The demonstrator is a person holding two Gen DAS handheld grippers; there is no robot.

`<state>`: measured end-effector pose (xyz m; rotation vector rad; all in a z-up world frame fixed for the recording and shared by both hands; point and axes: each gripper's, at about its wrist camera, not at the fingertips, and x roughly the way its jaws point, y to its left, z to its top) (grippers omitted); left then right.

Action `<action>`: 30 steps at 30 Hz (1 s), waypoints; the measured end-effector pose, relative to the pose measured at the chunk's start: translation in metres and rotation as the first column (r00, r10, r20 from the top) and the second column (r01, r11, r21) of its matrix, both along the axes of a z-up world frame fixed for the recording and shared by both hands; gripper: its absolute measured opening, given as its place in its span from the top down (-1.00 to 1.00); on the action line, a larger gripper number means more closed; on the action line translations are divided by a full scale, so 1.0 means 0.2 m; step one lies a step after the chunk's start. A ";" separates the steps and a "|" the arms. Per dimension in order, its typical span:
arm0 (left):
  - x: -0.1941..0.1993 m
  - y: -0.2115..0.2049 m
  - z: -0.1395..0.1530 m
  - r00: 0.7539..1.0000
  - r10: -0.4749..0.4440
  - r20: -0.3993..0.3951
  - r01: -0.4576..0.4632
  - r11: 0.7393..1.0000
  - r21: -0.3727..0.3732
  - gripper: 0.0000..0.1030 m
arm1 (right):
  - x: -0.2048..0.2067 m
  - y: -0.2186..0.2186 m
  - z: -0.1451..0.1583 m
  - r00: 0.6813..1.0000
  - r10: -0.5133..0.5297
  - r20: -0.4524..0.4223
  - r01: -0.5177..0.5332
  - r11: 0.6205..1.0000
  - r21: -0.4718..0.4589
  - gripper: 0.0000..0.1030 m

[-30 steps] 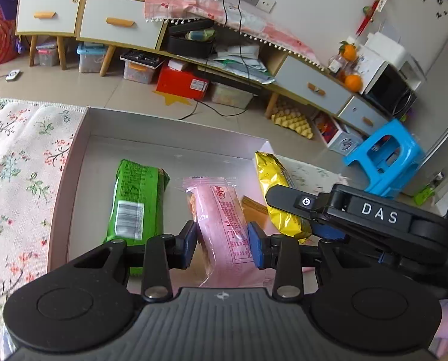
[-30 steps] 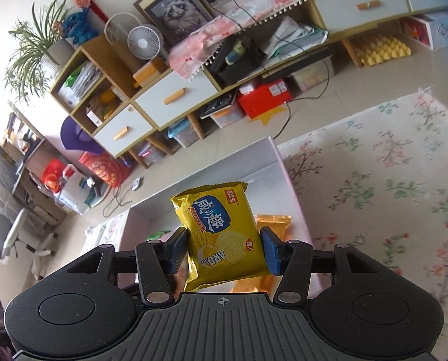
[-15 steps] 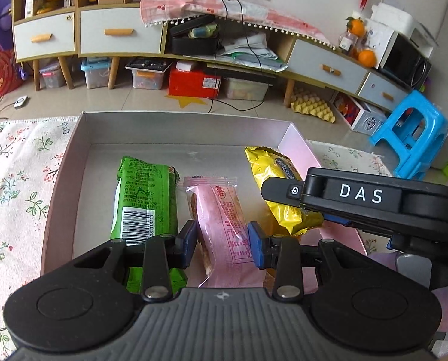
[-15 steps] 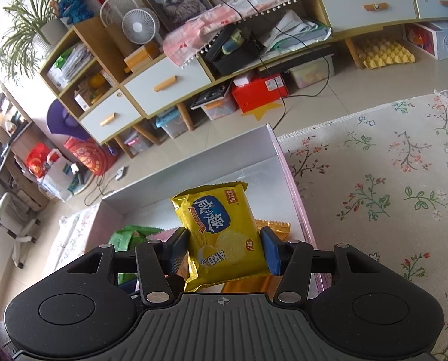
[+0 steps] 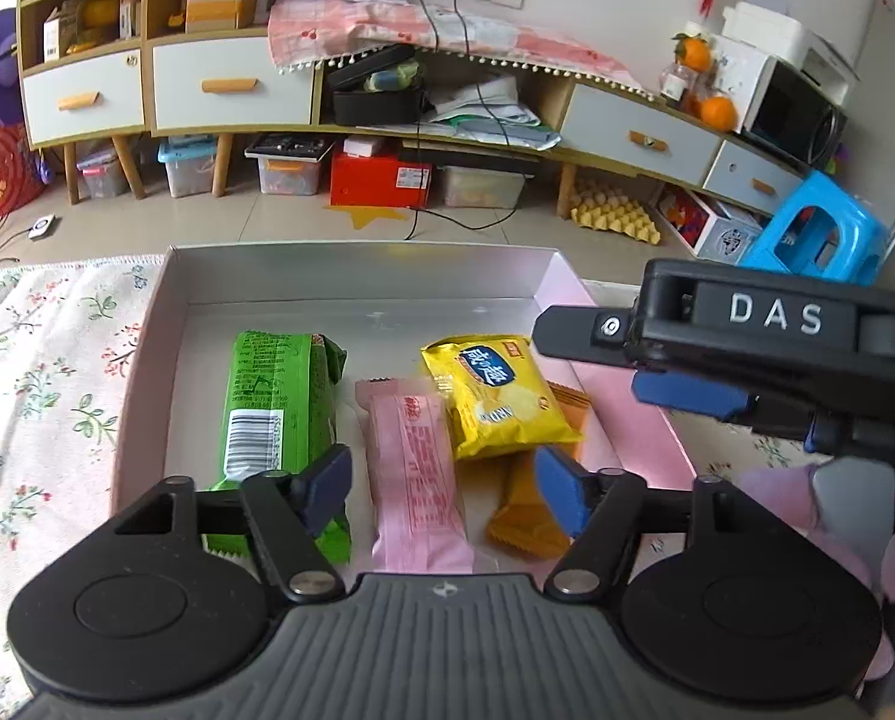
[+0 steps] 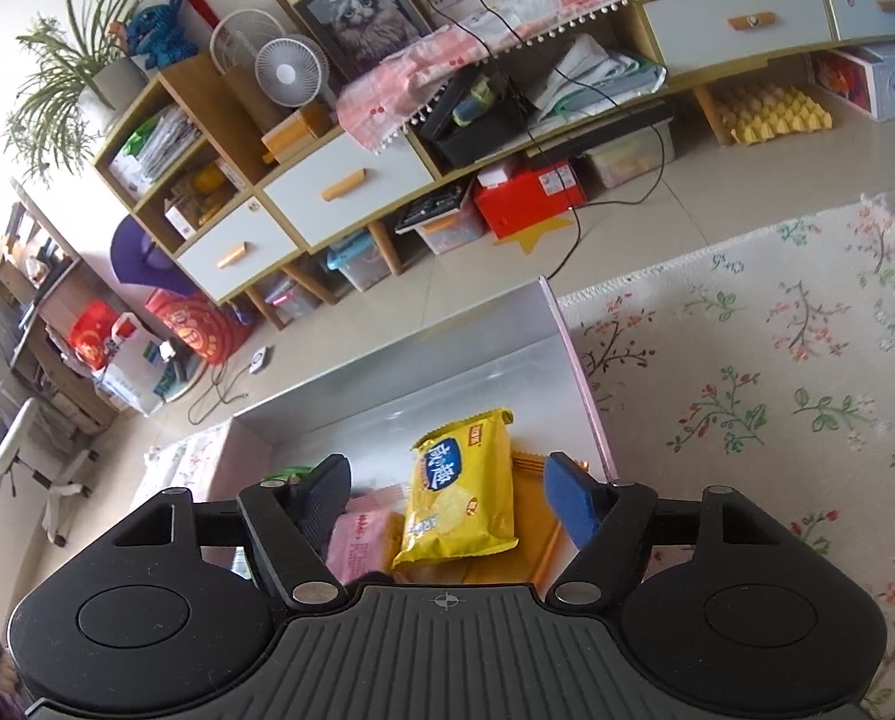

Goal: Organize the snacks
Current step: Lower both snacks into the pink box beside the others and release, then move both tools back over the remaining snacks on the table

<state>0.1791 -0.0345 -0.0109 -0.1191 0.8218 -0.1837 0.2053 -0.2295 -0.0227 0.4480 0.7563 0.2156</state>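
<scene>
Box (image 5: 147, 360): open on the flowered cloth (image 5: 39, 372), so packets go in from above.
Packets: 4 side by side: green packet (image 5: 273, 408), pink packet (image 5: 414, 456), yellow packet (image 5: 498, 393), orange packet (image 5: 528, 516).
Yellow packet: lies partly on the orange one, probably just set down.
Left claw (image 5: 441, 489): jaws spread wide, empty, over the pink packet.
Right claw (image 6: 447, 498): jaws apart, gripping nothing, yellow packet (image 6: 462, 492) below.
Row: keeps each label readable.

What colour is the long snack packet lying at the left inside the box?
Green, with a white barcode panel: the green packet shows best in the left wrist view.
</scene>
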 end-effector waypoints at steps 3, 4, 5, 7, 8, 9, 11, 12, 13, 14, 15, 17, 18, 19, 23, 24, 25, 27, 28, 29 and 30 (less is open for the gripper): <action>-0.04 0.00 0.04 1.000 0.011 -0.007 -0.011 1.000 -0.001 -0.43 | -0.06 0.00 0.06 1.000 0.002 0.003 -0.002 1.000 -0.009 -0.48; -0.06 0.00 0.06 1.000 0.007 -0.008 -0.007 1.000 -0.002 -0.45 | -0.08 0.00 0.08 1.000 0.004 0.005 -0.004 1.000 -0.014 -0.50; -0.08 0.00 0.07 1.000 0.005 -0.005 -0.005 1.000 0.001 -0.53 | -0.10 0.01 0.10 1.000 0.008 0.007 -0.008 1.000 -0.021 -0.52; -0.12 0.01 0.11 1.000 0.006 0.005 -0.006 1.000 0.015 -0.64 | -0.14 0.02 0.14 1.000 0.016 0.009 -0.016 0.999 -0.044 -0.55; -0.14 0.01 0.13 1.000 0.008 0.008 -0.009 1.000 0.023 -0.70 | -0.16 0.02 0.16 1.000 0.019 0.009 -0.018 0.998 -0.054 -0.56; -0.16 0.02 0.15 1.000 0.011 0.010 -0.011 1.000 0.030 -0.75 | -0.19 0.03 0.18 1.000 0.023 0.012 -0.022 0.998 -0.062 -0.56; -0.20 0.04 0.18 1.000 0.016 0.015 -0.016 0.999 0.038 -0.83 | -0.24 0.03 0.22 0.999 0.029 0.016 -0.027 0.997 -0.076 -0.63; -0.22 0.05 0.19 1.000 0.018 0.017 -0.018 0.999 0.044 -0.86 | -0.27 0.03 0.24 0.999 0.032 0.021 -0.031 0.996 -0.083 -0.65; -0.24 0.06 0.20 1.000 0.020 0.018 -0.021 0.998 0.052 -0.86 | -0.30 0.04 0.26 0.999 0.037 0.024 -0.035 0.995 -0.091 -0.67; -0.27 0.07 0.21 1.000 0.023 0.019 -0.024 0.998 0.061 -0.89 | -0.33 0.04 0.28 0.999 0.041 0.026 -0.038 0.994 -0.101 -0.68; -0.29 0.09 0.22 0.999 0.026 0.019 -0.027 0.997 0.070 -0.92 | -0.36 0.05 0.29 0.999 0.044 0.028 -0.041 0.993 -0.108 -0.68; -0.33 0.10 0.23 0.999 0.031 0.015 -0.033 0.996 0.088 -0.94 | -0.40 0.06 0.32 0.998 0.049 0.026 -0.046 0.992 -0.116 -0.72; -0.35 0.11 0.23 0.999 0.037 0.011 -0.038 0.995 0.096 -0.96 | -0.43 0.06 0.32 0.998 0.051 0.023 -0.048 0.991 -0.122 -0.72; -0.36 0.12 0.23 0.999 0.043 0.003 -0.043 0.994 0.102 -0.96 | -0.44 0.07 0.33 0.998 0.053 0.020 -0.050 0.991 -0.127 -0.73; -0.42 0.17 0.24 0.998 0.061 -0.022 -0.059 0.992 0.107 -0.99 | -0.51 0.08 0.33 0.999 0.054 -0.007 -0.054 0.987 -0.152 -0.73; -0.43 0.18 0.24 0.998 0.065 -0.026 -0.062 0.992 0.107 -0.99 | -0.53 0.09 0.33 0.998 0.056 -0.016 -0.058 0.986 -0.156 -0.73; -0.44 0.19 0.24 0.997 0.070 -0.030 -0.066 0.992 0.105 -0.99 | -0.54 0.09 0.32 0.998 0.058 -0.023 -0.061 0.985 -0.160 -0.74; -0.47 0.22 0.23 0.996 0.077 -0.038 -0.073 0.992 0.099 -0.99 | -0.58 0.10 0.31 0.997 0.068 -0.033 -0.073 0.983 -0.169 -0.74; -0.49 0.23 0.22 0.996 0.081 -0.040 -0.077 0.993 0.095 -0.99 | -0.60 0.11 0.30 0.997 0.076 -0.034 -0.081 0.982 -0.172 -0.74; -0.50 0.25 0.21 0.995 0.086 -0.041 -0.082 0.992 0.091 -0.99 | -0.61 0.12 0.29 0.996 0.086 -0.033 -0.090 0.981 -0.174 -0.74; -0.52 0.27 0.20 0.995 0.093 -0.039 -0.089 0.992 0.087 -0.99 | -0.64 0.12 0.27 0.995 0.093 -0.032 -0.097 0.980 -0.176 -0.74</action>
